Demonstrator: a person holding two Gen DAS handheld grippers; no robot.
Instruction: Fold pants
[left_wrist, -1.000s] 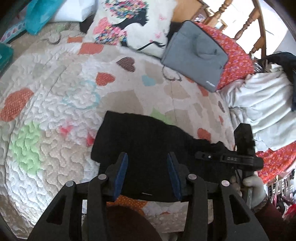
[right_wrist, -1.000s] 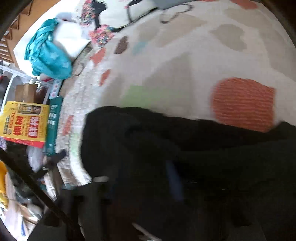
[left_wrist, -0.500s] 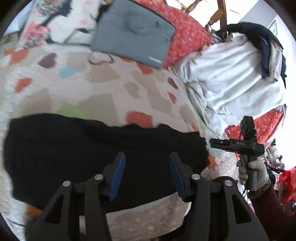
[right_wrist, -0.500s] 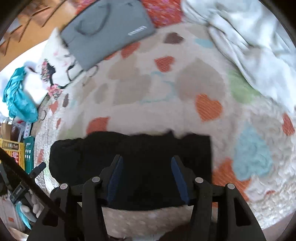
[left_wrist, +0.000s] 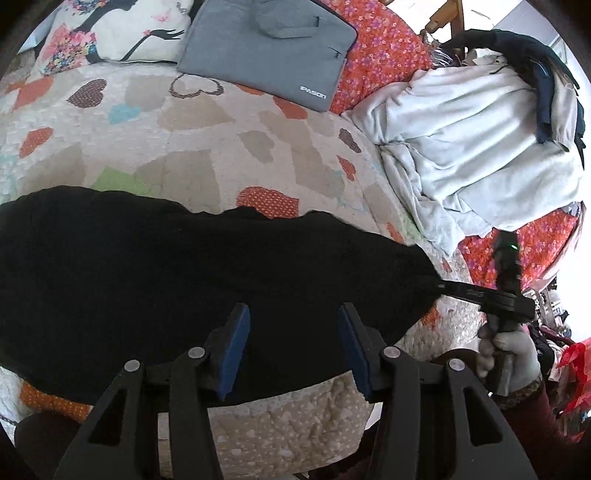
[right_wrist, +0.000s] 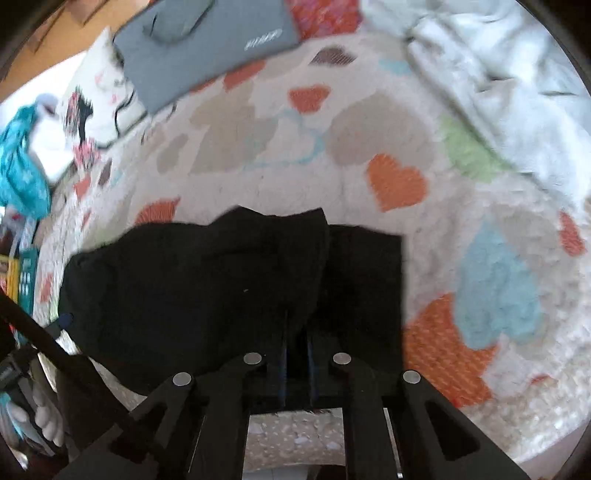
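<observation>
Now the right claw (right_wrist: 295, 347) pinches the black knit pants (left_wrist: 177, 280) at their near edge on the heart-patterned quilt (left_wrist: 207, 147); the left claw (left_wrist: 291, 350) hovers spread above them.

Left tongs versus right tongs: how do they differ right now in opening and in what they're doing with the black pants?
The left tongs are open, blue pads wide apart, poised over the black pants without gripping them. The right tongs are closed to a narrow slit, pinching a raised fold of the pants. Nothing sits between the left pads; dark cloth fills the gap of the right ones. Both work at the near edge of the pants on the heart-patterned quilt.
</observation>
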